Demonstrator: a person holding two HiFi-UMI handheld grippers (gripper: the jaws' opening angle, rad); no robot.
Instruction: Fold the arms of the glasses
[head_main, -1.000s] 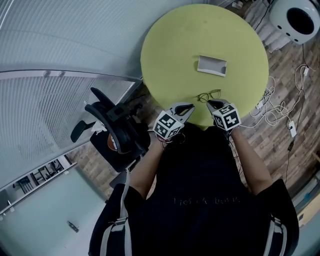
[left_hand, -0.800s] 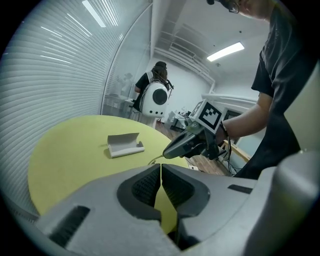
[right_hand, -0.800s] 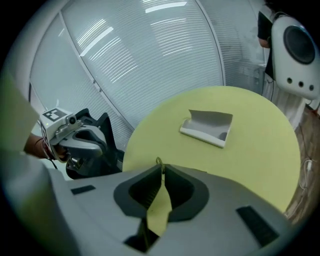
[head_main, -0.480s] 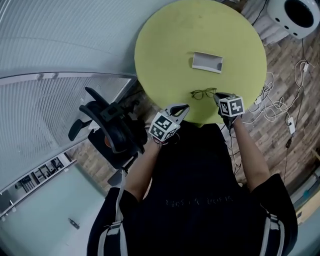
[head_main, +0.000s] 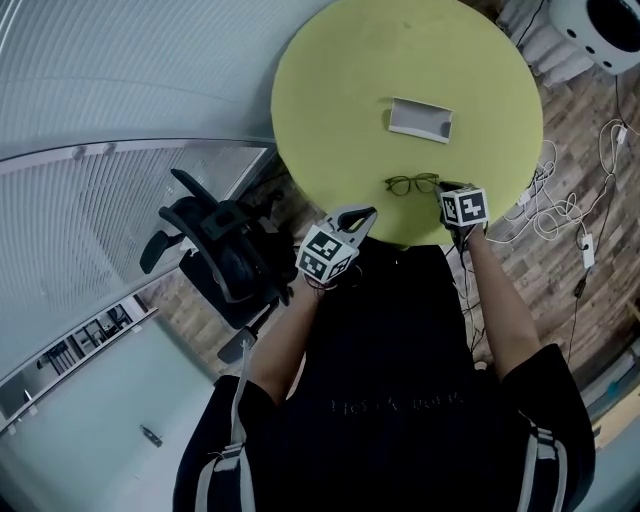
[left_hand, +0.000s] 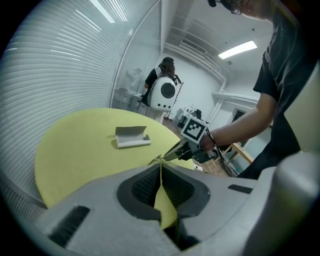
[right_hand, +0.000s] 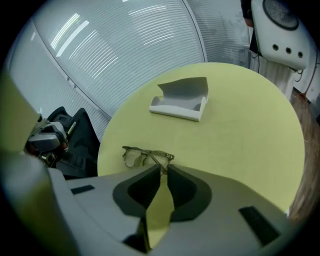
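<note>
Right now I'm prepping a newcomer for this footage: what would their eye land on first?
The round yellow-green table fills the upper head view, with a grey tray near its middle and thin-framed glasses by its near edge. The right gripper, jaws shut, has its tips at the glasses' nearest end; the left gripper, also shut and empty, hangs beside the table's near edge.
</note>
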